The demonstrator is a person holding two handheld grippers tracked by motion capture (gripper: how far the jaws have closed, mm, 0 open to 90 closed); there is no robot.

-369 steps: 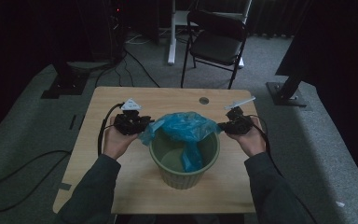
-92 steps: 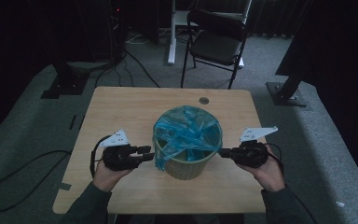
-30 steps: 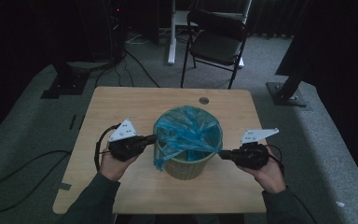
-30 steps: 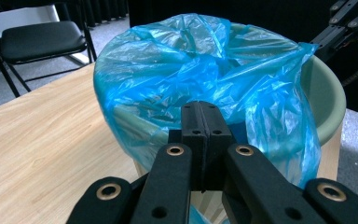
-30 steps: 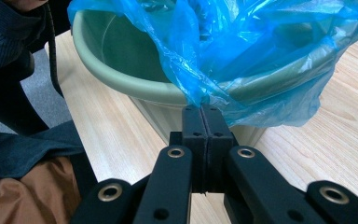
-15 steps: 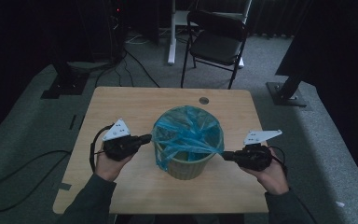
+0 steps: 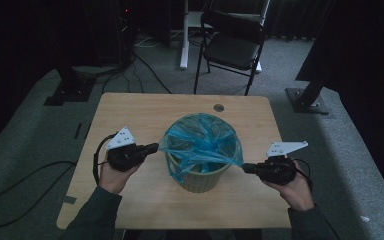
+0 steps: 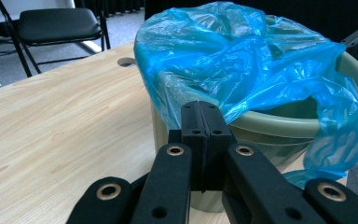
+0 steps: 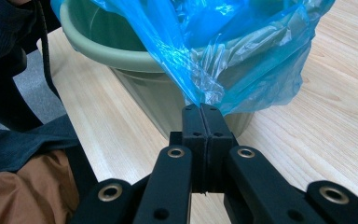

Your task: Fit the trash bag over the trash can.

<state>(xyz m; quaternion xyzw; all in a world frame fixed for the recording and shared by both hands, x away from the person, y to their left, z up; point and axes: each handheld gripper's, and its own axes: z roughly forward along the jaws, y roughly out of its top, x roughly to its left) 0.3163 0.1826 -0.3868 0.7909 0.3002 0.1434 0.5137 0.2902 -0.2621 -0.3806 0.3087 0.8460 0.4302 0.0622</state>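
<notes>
Between my two grippers, the green bin (image 7: pixel 200 175) wears its blue bin liner (image 7: pixel 200 142).
My left gripper (image 7: pixel 152 148) and right gripper (image 7: pixel 245 168) each clamp the liner's edge, stretching it outward so it folds over the rim.

The plastic bag (image 7: pixel 200 140) is translucent bright blue; the bin (image 7: pixel 200 177) under it is dull olive green. Both grippers, left (image 7: pixel 152 148) and right (image 7: pixel 246 168), are black with pale grey top plates. The tabletop (image 7: pixel 130 110) is light wood grain, and the chair (image 7: pixel 235 42) beyond its far edge is black.
</notes>
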